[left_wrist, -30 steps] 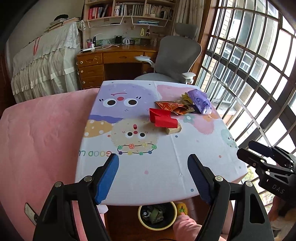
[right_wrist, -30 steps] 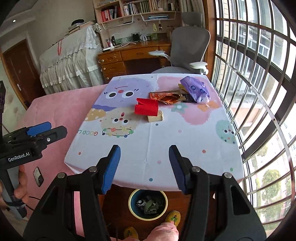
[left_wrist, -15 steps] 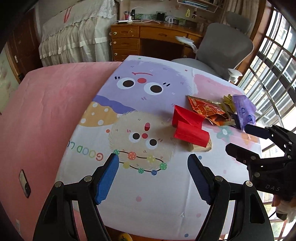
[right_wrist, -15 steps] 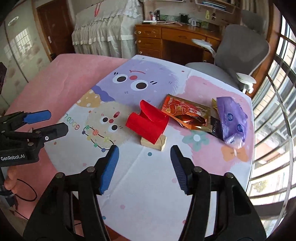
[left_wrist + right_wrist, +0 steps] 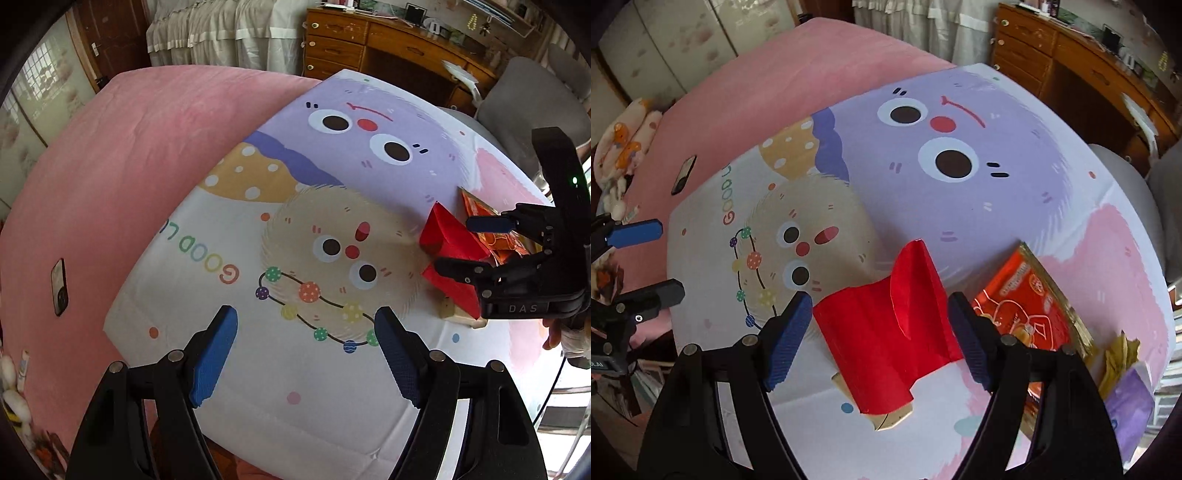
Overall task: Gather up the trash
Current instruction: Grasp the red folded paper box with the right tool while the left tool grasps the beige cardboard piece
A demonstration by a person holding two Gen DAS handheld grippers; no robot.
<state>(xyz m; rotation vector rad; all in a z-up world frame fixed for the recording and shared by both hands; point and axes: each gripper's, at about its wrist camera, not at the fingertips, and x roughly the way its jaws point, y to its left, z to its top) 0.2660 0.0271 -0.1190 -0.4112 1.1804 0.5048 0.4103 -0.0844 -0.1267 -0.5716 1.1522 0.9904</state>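
Right gripper [image 5: 879, 332] jaws opening, straddling folded red paper carton [image 5: 886, 339] on cartoon-print tablecloth [image 5: 997, 177], pads apart from it. Sat atop small beige box [image 5: 890, 419], beside orange foil snack packet [image 5: 1023, 310]. Left gripper [image 5: 306, 354] wide open, empty, above cloth.

on the table [image 5: 1015, 192] a folded paper [image 5: 886, 332] lies over a small block [image 5: 890, 417], between the fingers of the right gripper [image 5: 879, 332], whose jaws are opening. a snack wrapper [image 5: 1027, 310] lies just right of it, a bag [image 5: 1130, 410] farther right. the left gripper [image 5: 304, 354] hangs over bare cloth, left of the paper.
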